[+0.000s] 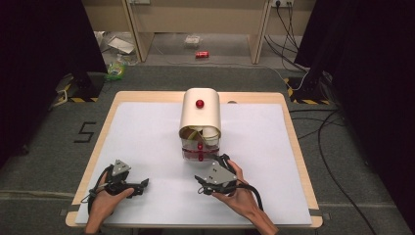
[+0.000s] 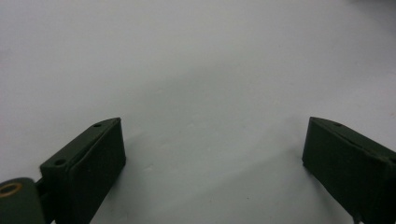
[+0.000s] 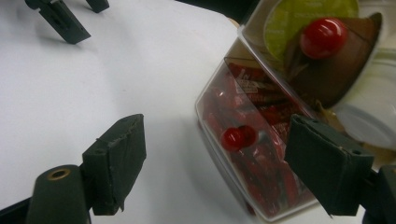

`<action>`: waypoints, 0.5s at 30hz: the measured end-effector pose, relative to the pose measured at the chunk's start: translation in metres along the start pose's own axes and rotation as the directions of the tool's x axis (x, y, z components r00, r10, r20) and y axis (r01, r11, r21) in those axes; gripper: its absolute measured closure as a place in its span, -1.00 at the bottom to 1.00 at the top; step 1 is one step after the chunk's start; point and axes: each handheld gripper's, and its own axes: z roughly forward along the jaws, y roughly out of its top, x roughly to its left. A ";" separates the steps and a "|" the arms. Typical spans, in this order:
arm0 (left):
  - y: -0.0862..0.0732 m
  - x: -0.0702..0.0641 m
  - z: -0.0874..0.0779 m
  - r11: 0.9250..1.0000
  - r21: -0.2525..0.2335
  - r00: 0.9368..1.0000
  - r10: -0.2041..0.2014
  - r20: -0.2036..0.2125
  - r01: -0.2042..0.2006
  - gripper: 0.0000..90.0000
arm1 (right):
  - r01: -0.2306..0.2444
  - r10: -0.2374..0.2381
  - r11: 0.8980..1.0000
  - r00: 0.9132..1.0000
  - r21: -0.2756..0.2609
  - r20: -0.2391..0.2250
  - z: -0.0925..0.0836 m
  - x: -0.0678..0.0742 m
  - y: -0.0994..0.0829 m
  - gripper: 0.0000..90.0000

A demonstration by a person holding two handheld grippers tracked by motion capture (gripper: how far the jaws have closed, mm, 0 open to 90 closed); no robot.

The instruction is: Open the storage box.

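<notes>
A cream box (image 1: 200, 115) with a rounded roll-top lid stands upright near the middle of the white tabletop (image 1: 147, 147), toward its far edge. A red knob (image 1: 199, 104) sits on the lid's top. The lid is raised partway, and the open front shows a green-topped round item (image 3: 306, 18) and a brown curved piece inside. Below the opening is a clear drawer (image 3: 252, 140) packed with red packets, carrying its own small red knob (image 3: 237, 137) on the front panel. The right gripper (image 1: 215, 180) rests low just in front of the box, held by the person's right hand (image 1: 240, 193). In the right gripper view its jaws stand wide apart, empty, with the drawer's knob between them but farther off; no contact with the drawer is visible. The left gripper (image 1: 128, 186) lies at the near left of the tabletop, well apart from the box, in the person's left hand (image 1: 105, 200). In the left gripper view (image 2: 212, 154) its jaws are likewise spread wide, holding nothing, over bare white surface. The floor beyond the tabletop carries cables and a red can (image 1: 202, 54).
</notes>
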 end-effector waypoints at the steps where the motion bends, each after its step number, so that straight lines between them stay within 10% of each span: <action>1: 0.000 0.000 0.000 1.000 0.000 1.000 0.000 0.000 0.000 -0.89 | 0.013 -0.013 1.000 1.000 0.002 0.003 0.002 0.001 0.001 -0.53; 15: 0.000 0.000 0.000 1.000 0.000 1.000 0.000 0.000 0.000 -0.89 | 0.184 -0.189 0.981 0.980 0.065 0.066 0.022 0.011 0.004 -0.52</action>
